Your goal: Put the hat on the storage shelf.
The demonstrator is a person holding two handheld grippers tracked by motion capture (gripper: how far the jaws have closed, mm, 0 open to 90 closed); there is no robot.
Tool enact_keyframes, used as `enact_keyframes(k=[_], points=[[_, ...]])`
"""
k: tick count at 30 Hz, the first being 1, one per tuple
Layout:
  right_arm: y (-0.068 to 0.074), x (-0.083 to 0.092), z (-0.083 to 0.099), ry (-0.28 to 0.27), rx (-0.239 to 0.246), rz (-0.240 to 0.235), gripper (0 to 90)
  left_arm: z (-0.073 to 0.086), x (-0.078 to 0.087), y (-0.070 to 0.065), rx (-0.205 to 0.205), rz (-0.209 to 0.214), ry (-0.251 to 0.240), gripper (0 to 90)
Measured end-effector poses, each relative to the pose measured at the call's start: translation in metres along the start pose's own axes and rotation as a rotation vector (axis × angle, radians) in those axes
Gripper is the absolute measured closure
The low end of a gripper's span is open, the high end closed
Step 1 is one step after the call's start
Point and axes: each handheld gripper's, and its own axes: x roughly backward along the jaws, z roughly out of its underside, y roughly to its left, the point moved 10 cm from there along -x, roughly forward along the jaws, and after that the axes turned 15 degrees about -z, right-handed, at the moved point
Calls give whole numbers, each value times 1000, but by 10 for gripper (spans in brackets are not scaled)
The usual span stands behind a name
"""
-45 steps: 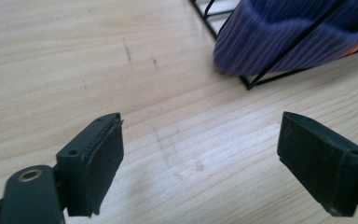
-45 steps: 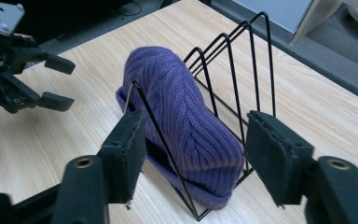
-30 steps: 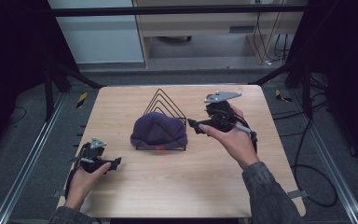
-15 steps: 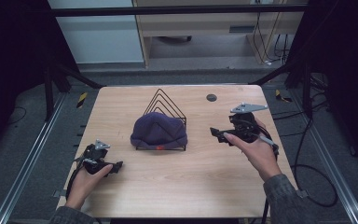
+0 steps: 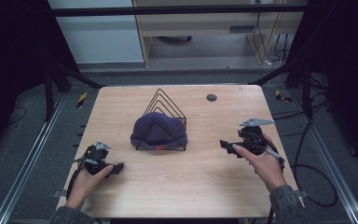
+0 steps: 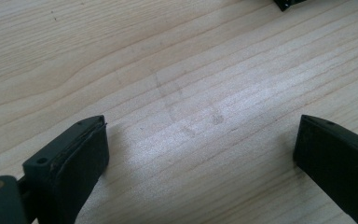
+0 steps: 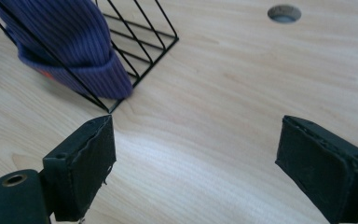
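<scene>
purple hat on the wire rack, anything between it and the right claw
Nothing visible does. Bare table lies between the open right claw and the purple hat; the hat is draped over the black wire rack, whose wires cross in front of it.

Left gripper (image 5: 117, 168) held low at the near left, gripped from behind by the left hand (image 5: 86, 179); forearm enters from the bottom edge. Jaws wide apart, having just opened further, nothing between them. Right gripper (image 5: 223, 145) held at the right, jaws pointing leftward, wide apart and empty. Right hand (image 5: 261, 161) wraps the body; sleeved forearm runs to the lower right corner
</scene>
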Motion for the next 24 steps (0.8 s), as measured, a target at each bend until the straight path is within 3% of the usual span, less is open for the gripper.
enact_keyframes(k=[11, 24], points=[[-9, -20, 51, 65, -63, -11, 125, 0, 0, -1, 3, 4, -1, 10], [-25, -37, 74, 78, -112, 30, 126, 0, 0, -3, -2, 10, -2, 0]])
